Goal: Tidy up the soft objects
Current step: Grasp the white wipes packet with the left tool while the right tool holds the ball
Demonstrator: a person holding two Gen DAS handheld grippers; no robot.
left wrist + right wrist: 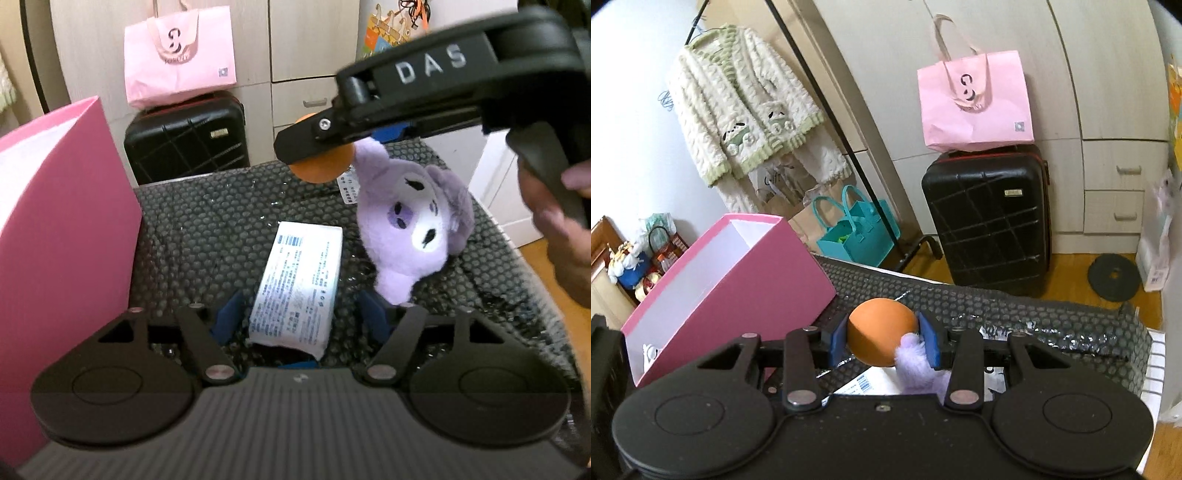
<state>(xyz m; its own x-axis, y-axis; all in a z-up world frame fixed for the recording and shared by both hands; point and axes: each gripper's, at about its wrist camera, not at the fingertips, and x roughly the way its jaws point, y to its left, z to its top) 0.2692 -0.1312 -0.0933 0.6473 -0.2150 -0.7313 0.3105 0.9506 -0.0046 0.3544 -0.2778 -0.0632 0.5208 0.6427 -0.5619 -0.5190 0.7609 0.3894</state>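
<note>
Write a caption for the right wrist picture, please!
Right gripper squeezes an orange ball near the pink box.

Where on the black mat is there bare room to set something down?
Free: the black mat between the pink box and the white pack. Crowded: the right, where the purple plush lies beside the pack.

We see pale wooden wardrobe doors point(979, 55) behind a black hard-shell suitcase point(988, 218) carrying a pink paper bag point(975, 107); a black clothes rack point(827, 110) stands on the wooden floor point(1067, 269).
</note>
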